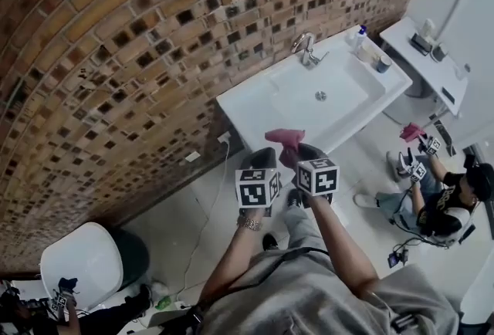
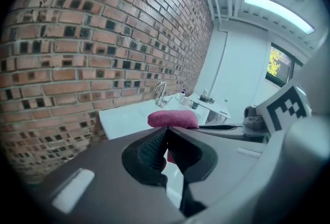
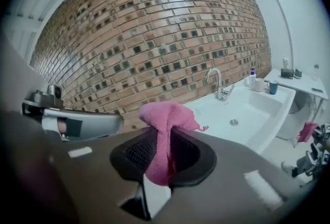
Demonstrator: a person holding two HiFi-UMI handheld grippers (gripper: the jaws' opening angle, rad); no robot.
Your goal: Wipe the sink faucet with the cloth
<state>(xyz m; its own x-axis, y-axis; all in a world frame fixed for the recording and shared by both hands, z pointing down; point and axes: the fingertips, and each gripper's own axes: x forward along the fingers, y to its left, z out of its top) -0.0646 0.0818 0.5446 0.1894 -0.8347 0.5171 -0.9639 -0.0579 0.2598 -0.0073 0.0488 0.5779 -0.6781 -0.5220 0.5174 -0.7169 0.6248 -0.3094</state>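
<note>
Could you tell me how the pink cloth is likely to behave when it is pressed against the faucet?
Probably floppy: the pink cloth bunches above the shut jaws of the right gripper and hangs limp below. It looks light, and likely to mould around the faucet rather than slide off.

The fuzzy pink terry cloth is looking soft and nappy, bunching between the ribbed, rubbery black pads of the matt grey plastic right gripper. The curved chrome-metal sink faucet is gleaming bright and smooth. The white rectangular ceramic-looking sink is shining glossy (light is glancing off its flat rim). Behind it, the red-brown brick wall is showing a rough, gritty, matt face.
</note>
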